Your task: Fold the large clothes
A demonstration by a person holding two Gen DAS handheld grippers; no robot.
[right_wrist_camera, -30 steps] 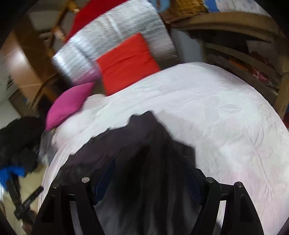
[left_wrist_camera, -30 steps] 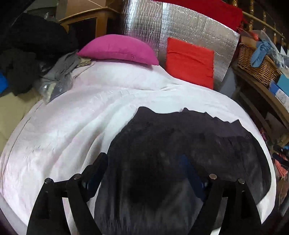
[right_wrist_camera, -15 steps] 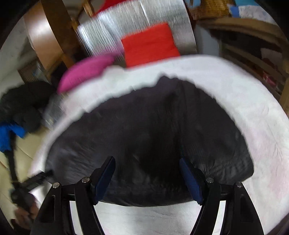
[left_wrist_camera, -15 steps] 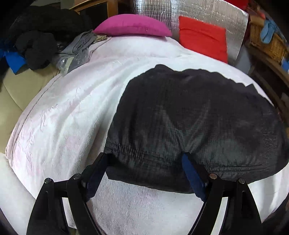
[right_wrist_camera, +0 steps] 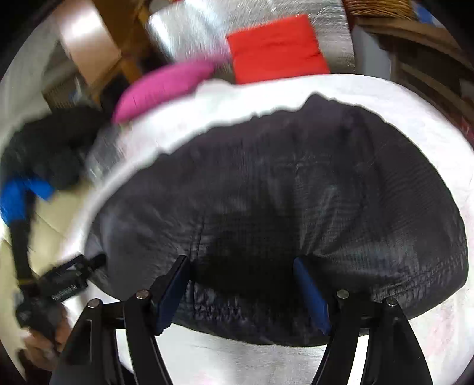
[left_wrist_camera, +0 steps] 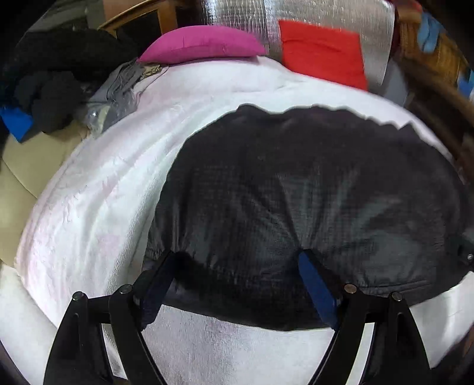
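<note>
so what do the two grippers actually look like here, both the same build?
Same build. The left gripper and right gripper each have two black angled linkage arms with silver pivot pins, ending in flat fingers faced with blue pads. From the right wrist view, the left unit's black body carries small white lettering, too blurred to read. No cables visible.

I see a bed under a white textured bedspread (left_wrist_camera: 97,213). At its far edge lie a magenta oblong pillow (left_wrist_camera: 201,44) and a red square cushion (left_wrist_camera: 323,63), leaning on a crinkled silver foil panel (left_wrist_camera: 237,20). Off the left edge sits a dark clothes heap (left_wrist_camera: 56,77); a woven wicker basket (left_wrist_camera: 426,47) stands right.
</note>
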